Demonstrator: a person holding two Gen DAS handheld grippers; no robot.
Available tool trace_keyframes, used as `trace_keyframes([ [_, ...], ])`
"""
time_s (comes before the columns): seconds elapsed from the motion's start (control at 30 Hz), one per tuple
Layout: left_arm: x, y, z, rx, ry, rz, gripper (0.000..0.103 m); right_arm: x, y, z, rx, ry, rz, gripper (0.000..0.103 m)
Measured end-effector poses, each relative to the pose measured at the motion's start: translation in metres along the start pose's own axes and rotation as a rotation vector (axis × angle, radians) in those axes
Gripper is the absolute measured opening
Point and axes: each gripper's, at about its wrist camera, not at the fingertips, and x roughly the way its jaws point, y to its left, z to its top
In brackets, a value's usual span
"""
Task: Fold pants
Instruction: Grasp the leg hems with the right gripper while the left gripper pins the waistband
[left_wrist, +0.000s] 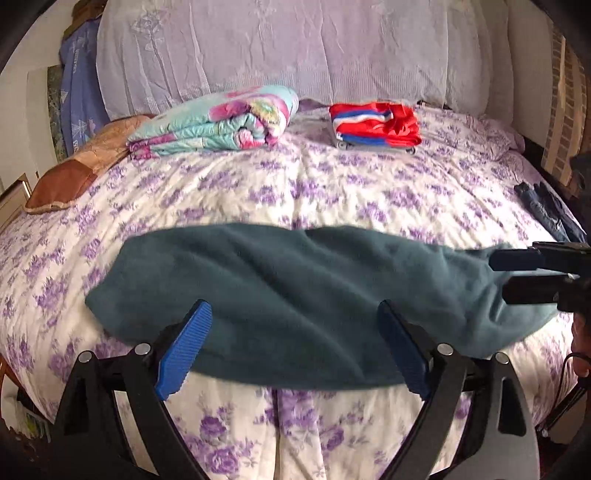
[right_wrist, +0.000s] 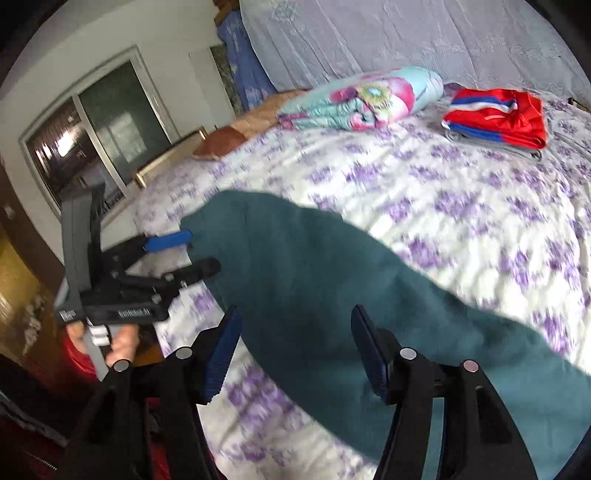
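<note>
Teal fleece pants (left_wrist: 295, 295) lie folded into a long band across the near part of the bed, on the purple-flowered bedspread (left_wrist: 295, 184). The band runs left to right in the left wrist view; its surface is softly rumpled, and the far edge is blurred.

Left gripper (left_wrist: 295, 347): jaws spread wide, blue pads either side of the near edge of the pants, above the cloth. Nothing gripped. In the right wrist view the same gripper (right_wrist: 199, 254) sits at the left end of the band, held by a hand (right_wrist: 122, 345) on its handle; its fingers stand apart, tips just beside the cloth edge. Contact there cannot be told.

Right gripper (right_wrist: 295, 354): jaws apart, pants below and between them, pads not pressing on the cloth. Holds nothing. View is motion-blurred. In the left wrist view it (left_wrist: 498, 275) enters from the right at the right end of the pants.

Far side of bed: a rolled floral quilt (left_wrist: 218, 122) at left, a red, white and blue folded stack (left_wrist: 376, 123) to its right, well apart from the pants. Brown cushion (left_wrist: 70, 177) at the far left edge. Dark garment (left_wrist: 546, 210) at the right edge. White lace cover (left_wrist: 277, 51) behind.
</note>
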Motion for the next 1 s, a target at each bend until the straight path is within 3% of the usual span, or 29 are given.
trace_keyframes([
  [0.07, 0.013, -0.001, 0.009, 0.001, -0.002, 0.010, 0.094, 0.026, -0.015, 0.029, 0.069, 0.032, 0.079, 0.062],
  [0.2, 0.063, 0.014, -0.007, -0.066, 0.177, 0.008, 0.093, 0.088, -0.040, 0.067, 0.142, 0.160, 0.106, 0.062],
  [0.27, 0.058, 0.010, -0.021, 0.001, 0.105, 0.045, 0.094, 0.106, -0.048, 0.072, 0.156, 0.191, 0.097, 0.062],
  [0.37, 0.059, -0.007, -0.032, 0.089, 0.073, 0.134, 0.095, 0.114, -0.057, 0.071, 0.191, 0.174, 0.072, 0.062],
  [0.47, 0.062, -0.002, -0.029, 0.055, 0.072, 0.106, 0.098, 0.119, -0.065, 0.067, 0.181, 0.167, 0.037, 0.064],
  [0.57, 0.061, 0.001, -0.030, 0.047, 0.064, 0.093, 0.098, 0.128, -0.069, 0.060, 0.213, 0.229, 0.138, 0.064],
  [0.73, 0.060, 0.000, -0.031, 0.050, 0.054, 0.096, 0.098, 0.112, -0.047, 0.052, 0.159, 0.238, 0.255, 0.067],
  [0.87, 0.060, 0.001, -0.032, 0.048, 0.050, 0.096, 0.098, 0.122, -0.036, 0.041, 0.138, 0.309, 0.239, 0.072],
  [1.0, 0.056, -0.001, -0.035, 0.045, 0.041, 0.092, 0.098, 0.115, -0.019, 0.030, 0.080, 0.297, 0.210, 0.078],
])
